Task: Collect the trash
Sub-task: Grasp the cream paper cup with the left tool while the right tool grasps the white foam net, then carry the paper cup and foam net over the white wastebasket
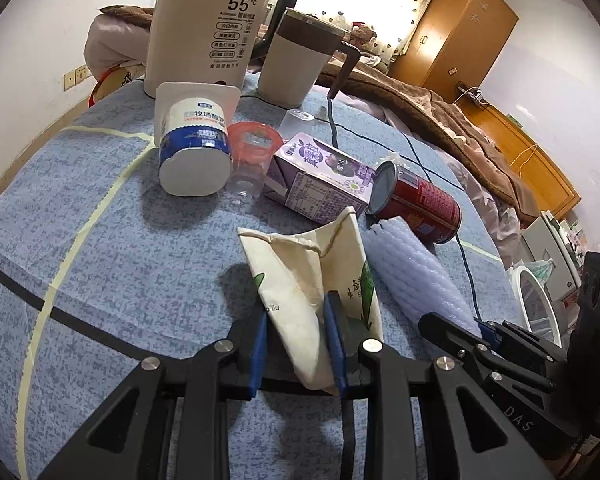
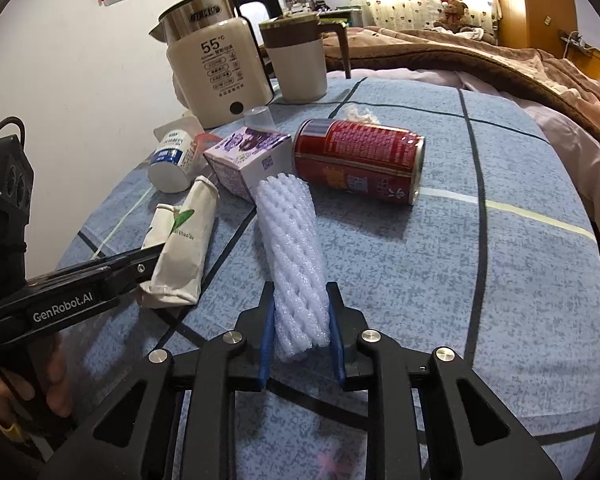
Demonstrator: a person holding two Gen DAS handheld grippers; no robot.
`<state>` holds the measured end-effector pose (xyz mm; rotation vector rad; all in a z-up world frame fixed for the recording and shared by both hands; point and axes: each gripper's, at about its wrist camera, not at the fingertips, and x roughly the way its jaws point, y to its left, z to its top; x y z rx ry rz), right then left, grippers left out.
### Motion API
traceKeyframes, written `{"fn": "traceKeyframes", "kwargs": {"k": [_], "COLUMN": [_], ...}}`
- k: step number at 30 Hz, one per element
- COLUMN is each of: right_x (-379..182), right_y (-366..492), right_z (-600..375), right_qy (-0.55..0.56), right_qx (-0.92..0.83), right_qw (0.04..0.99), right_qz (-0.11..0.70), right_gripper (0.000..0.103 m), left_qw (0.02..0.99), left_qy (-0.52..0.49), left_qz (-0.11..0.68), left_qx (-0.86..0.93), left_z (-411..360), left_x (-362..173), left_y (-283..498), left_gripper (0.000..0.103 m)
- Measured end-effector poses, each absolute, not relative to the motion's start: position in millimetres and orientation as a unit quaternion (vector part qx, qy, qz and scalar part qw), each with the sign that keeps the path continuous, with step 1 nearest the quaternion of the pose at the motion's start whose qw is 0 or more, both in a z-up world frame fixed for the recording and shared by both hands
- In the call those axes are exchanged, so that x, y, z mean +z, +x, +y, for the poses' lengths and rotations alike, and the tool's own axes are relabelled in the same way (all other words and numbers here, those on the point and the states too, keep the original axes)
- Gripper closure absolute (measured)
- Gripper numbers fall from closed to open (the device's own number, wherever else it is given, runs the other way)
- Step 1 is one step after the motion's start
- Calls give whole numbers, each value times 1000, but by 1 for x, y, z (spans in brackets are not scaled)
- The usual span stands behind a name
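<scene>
Kettle (image 1: 208, 32) top cut off by frame edge; clear cup (image 1: 296, 122) beyond carton (image 1: 320, 172) partly hidden.

Kettle (image 2: 220, 76) reads "55°C"; left gripper (image 2: 140, 264) arm reads "GenRobot.AI".

L hand-held gripper (image 1: 296, 344) & R (image 2: 303, 332): jaws part-closed, gripping.
</scene>
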<state>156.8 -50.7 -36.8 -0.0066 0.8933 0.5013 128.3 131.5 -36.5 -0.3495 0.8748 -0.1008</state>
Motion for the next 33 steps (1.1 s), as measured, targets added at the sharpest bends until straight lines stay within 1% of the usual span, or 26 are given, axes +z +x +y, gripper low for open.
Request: {"fn": "traceKeyframes", "kwargs": {"k": [4,6,10,15,19,22,23,24,26,29,30,33], "right_x": [-34,-33,-29,-26,-27,-27,-27,-27,-26,-24,-24,-24], "right_y": [153,150,145,140,138,137,137,137,136,135,135,134], "right_z": [-59,-64,-70,-78,-86,-93,-95,-98,-102,-106,-107,-110], "right_qy": [7,14,17,25,33,43,45,49,53,57,58,60], "right_qx": [228,219,209,203,190,183,181,178,176,173,172,170], "right_qw": [879,882,888,893,896,897,897,898,899,900,900,901], "right_qz": [419,417,409,402,400,400,400,399,398,396,396,394], "right_gripper": [81,82,82,82,82,82,82,82,82,82,82,82], "left_qw": [890,891,892,892,900,887,884,885,893,895,895,895], "left_qy": [-163,-158,-148,-140,-100,-133,-141,-141,-113,-104,-104,-106], "left_qz": [421,421,420,422,418,431,434,433,427,425,424,424], "left_qx": [-58,-61,-70,-84,-76,-95,-101,-100,-91,-89,-90,-92], "left_z": [125,121,111,98,83,84,84,83,74,69,68,68], "left_x": [-35,-33,-33,-33,-31,-37,-40,-41,-39,-40,-39,-37], "left_y": [128,128,127,125,124,131,132,132,130,129,128,128], "left_gripper": [75,81,82,83,83,72,66,65,65,66,71,72]}}
